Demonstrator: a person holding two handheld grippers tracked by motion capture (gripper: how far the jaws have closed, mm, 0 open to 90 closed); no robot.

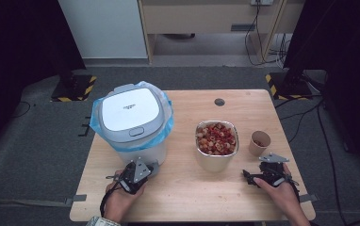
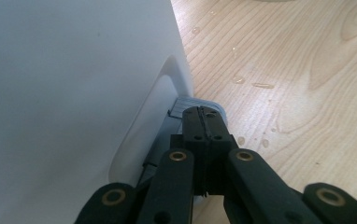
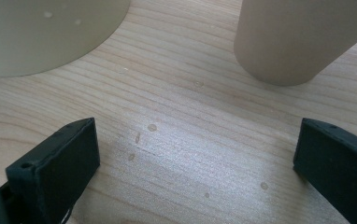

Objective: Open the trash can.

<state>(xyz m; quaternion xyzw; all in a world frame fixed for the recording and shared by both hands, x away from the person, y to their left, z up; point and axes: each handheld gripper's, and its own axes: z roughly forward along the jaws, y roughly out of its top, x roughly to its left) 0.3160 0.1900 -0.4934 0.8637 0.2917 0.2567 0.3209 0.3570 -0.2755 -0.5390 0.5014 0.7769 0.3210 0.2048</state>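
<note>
Here the left claw has its jaws pressed flat together with nothing pinched, and its tip sits on or just over the grey pedal that juts from the foot of the white bin; actual contact cannot be told. That is the relation the coming move likely turns on: the pedal lies directly ahead of and under the shut tip, at the near base of the bin, so a downward push rather than a grasp looks called for. The pedal is a short, ribbed grey plastic tab, its long axis running out from the bin wall toward the person. The bin stands at the left of the worktop; it is smooth, matte white plastic with rounded corners, a closed pale lid and a blue liner bunched under the rim.

The left hand is by far the nearer to it. The right claw rests well apart at the right front, jaws spread wide with bare wood between them. Ahead of it stand a metal bowl heaped with red and tan ring-shaped pieces, and just beside that a small tan paper cup. The worktop is pale grained wood, speckled with small droplets.
</note>
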